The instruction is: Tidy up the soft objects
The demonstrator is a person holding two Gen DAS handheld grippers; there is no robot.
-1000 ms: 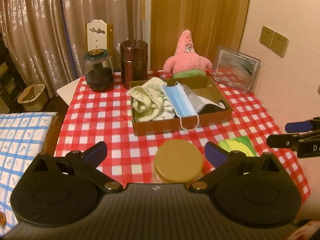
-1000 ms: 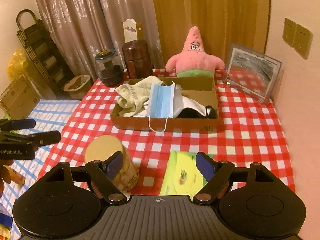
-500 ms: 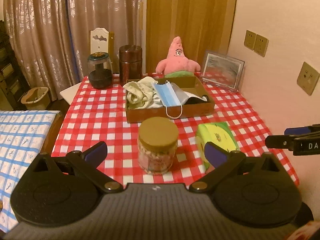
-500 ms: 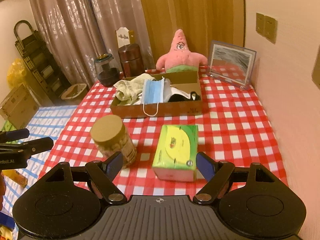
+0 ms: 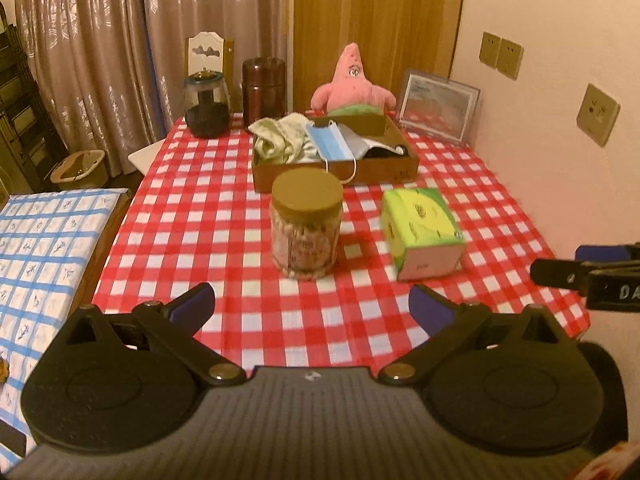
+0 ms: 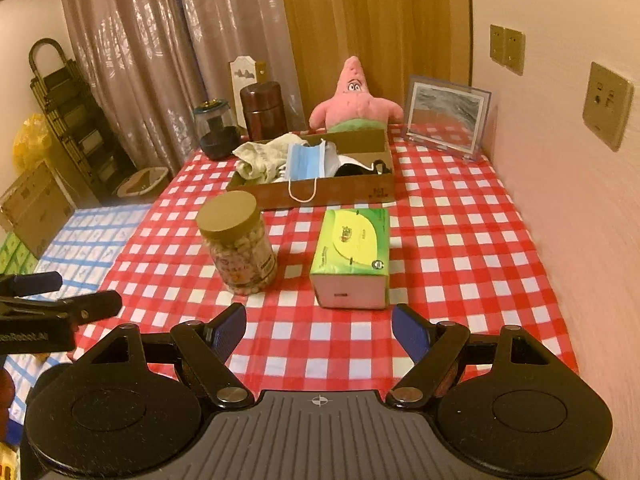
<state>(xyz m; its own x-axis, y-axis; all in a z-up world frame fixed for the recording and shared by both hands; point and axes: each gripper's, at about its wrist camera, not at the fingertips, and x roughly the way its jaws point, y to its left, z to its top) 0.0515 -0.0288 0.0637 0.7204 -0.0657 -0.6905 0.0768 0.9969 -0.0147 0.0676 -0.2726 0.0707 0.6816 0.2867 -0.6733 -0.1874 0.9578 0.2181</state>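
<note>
Soft objects, the task's concern, sit mostly in the cardboard tray (image 5: 404,168) at the far half of the table: a pale crumpled cloth (image 5: 280,140) on its left, a blue face mask (image 5: 330,142) draped over the front wall with a loop hanging outside, grey and dark fabric (image 5: 376,148) to its right.

Left gripper (image 5: 312,304): fingers spread wide, nothing between the pads, held above the near table edge. Right gripper (image 6: 318,330): likewise spread wide and empty, over the near edge and just beside the left one; each shows at the other's side of view.

Ahead of both, on the red checked tablecloth (image 5: 200,184): a plastic jar (image 5: 306,228) with a tan lid, upright, and a green tissue pack (image 6: 352,256) lying flat, just to its right, apart from it. Both stand between the grippers and the tray.

Behind the tray, a pink star plush (image 6: 354,98) leans upright, outside it, touching or nearly touching the rear wall; cannot tell which. A framed picture (image 6: 446,116) stands to the right by the wall.

Judgement: no grasp is in hand; both hands sit clear of every item, so this reads as a pause between picks or the close of the job. If work remains, likely candidates are the plush and the tissue pack. Either calls for reaching past the jar without tipping it, and a broad, gentle pinch on yielding material.
</note>
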